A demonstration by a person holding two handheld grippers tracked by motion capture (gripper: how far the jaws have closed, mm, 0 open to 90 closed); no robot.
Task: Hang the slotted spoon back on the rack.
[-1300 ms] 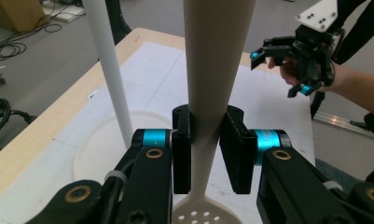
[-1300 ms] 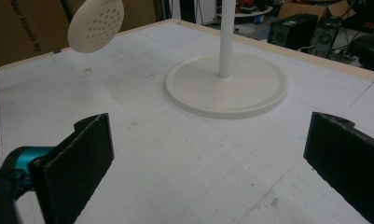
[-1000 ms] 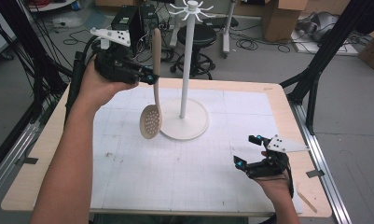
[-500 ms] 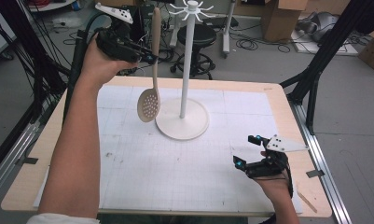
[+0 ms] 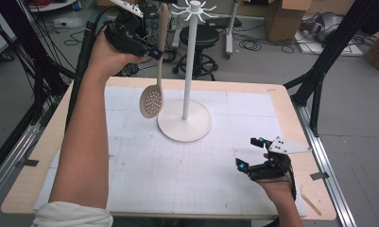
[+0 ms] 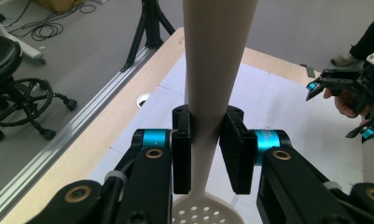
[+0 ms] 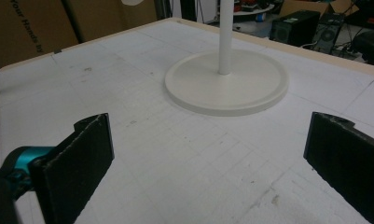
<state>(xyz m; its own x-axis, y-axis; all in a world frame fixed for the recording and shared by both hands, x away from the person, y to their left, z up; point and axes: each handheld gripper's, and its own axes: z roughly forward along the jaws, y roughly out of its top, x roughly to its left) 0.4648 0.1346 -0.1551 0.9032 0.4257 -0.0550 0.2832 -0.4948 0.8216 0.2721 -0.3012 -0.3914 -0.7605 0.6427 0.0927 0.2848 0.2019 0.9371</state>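
since the earlier frames my left gripper (image 5: pixel 155 53) has carried the skimmer (image 5: pixel 155 82) higher and further toward the top of the high view, so its perforated bowl now hangs clear above the mat (image 5: pixel 177 179), upper left of centre, where before it was lower and nearer me. the skimmer hangs almost upright, handle up and bowl down, just left of the stand (image 5: pixel 189 66) but not touching the pole. i hold it that way, i judge, so the handle's top end can come level with the hooks (image 5: pixel 194 7) at the crown of the stand; whether that end has a hole i cannot tell, as it sits at the very top edge of the frame.

in the left gripper view my two pads (image 6: pixel 181 154) pinch the handle (image 6: pixel 212 70) from both sides, about midway along it, with the bowl (image 6: pixel 208 212) peeking out at the bottom. gripping the middle leaves the top end free for hooking.

the stand's round base (image 7: pixel 226 81) sits flat on the mat, centre of the high view.

my right gripper (image 5: pixel 253 153) rests low at the lower right of the high view, well apart from the stand, jaws spread wide and holding nothing; its own view looks across bare mat toward the base. it seems parked, out of the way.
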